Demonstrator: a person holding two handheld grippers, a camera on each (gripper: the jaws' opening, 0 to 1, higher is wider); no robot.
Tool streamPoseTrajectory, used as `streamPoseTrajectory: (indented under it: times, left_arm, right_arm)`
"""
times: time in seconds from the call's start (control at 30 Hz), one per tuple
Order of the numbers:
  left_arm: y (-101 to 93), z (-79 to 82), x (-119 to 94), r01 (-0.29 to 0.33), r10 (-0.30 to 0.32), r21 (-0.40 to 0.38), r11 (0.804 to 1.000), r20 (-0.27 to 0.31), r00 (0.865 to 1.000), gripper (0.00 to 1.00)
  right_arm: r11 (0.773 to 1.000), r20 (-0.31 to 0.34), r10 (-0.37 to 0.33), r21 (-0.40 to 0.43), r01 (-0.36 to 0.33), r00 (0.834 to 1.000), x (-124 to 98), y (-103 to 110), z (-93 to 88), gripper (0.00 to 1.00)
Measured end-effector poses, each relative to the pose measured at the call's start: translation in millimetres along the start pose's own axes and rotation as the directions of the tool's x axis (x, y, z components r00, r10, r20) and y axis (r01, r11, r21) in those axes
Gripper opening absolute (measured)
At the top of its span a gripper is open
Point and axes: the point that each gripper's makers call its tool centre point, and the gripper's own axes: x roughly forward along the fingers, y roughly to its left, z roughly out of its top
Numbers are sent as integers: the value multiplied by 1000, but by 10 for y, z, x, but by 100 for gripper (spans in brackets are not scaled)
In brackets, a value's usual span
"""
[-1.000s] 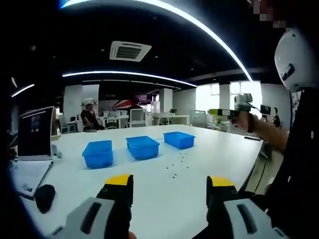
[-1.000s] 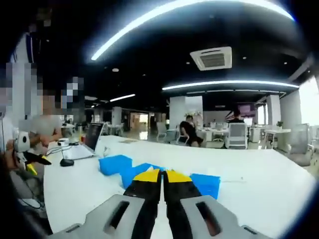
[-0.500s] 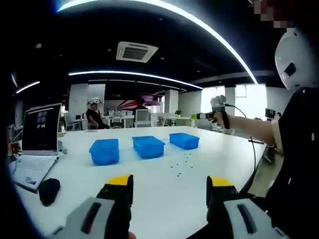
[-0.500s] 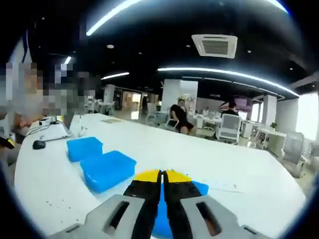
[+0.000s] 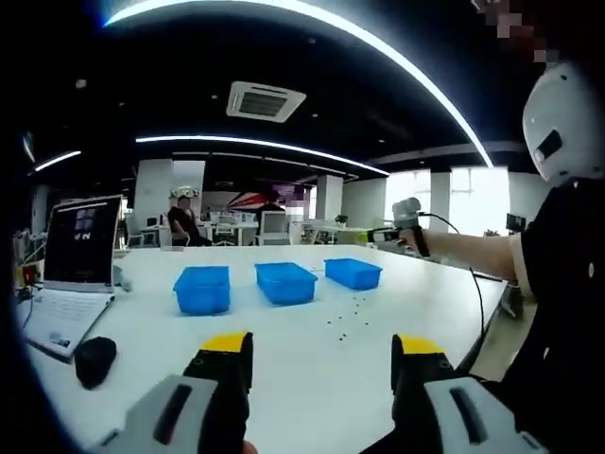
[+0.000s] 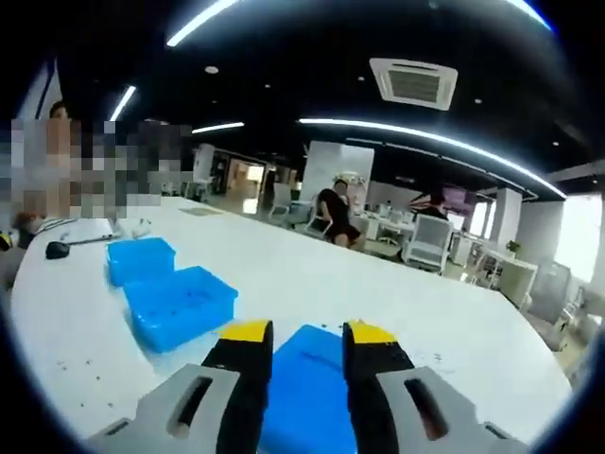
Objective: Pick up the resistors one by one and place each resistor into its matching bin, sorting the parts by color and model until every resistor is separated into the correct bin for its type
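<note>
Looking left to right in the left gripper view: an open laptop [image 5: 76, 248] sits at the table's left edge, screen dark with small unreadable marks, and a black mouse [image 5: 95, 361] lies just in front of it. Next come three blue bins in a row on the white table [image 5: 312, 369]: left bin [image 5: 201, 288], middle bin [image 5: 287, 282], right bin [image 5: 353, 272], each apart from its neighbour. The resistors [image 5: 348, 315] lie as tiny dark specks scattered on the bare tabletop in front of the middle and right bins, too small to tell colour or model. Nothing stands between them and the bins. The left gripper [image 5: 322, 348] hangs above the near table with jaws wide apart, holding nothing. Far right, the person's hand holds the right gripper [image 5: 402, 225] out above the table near the right bin; a cable trails from it.

In the right gripper view, the same three bins run from left toward the jaws, the nearest bin [image 6: 307, 388] showing between the right gripper's [image 6: 301, 331] yellow-tipped jaws, which stand narrowly parted with nothing gripped. A few specks dot the table [image 6: 397, 303].

Open-plan office, dark ceiling with curved light strips and a vent [image 5: 264, 100]; seated people at desks behind. No readable writing.
</note>
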Motion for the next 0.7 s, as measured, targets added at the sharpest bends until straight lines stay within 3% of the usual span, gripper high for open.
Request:
streamPoseTrajectory:
  times: [0.23,0.43,0.6,0.7]
  left_arm:
    - [-5,-14,83,6,-6,15,1000,-18,1000,61]
    - [-18,-3,162,19,-18,21,1000,-20,1000,61]
    - [-21,0,223,33,-32,33,999,-35,999,61]
    - [-28,15,244,42,-40,41,998,-38,998,61]
  right_arm:
    - [997,48,73,24,-75,996,-412,257,63,38]
    - [993,140,89,65,-99,986,-972,450,67,40]
    - [990,163,87,92,-103,983,-1409,579,-90,40]
    - [984,189,53,155,-83,981,-1691,589,-177,40]
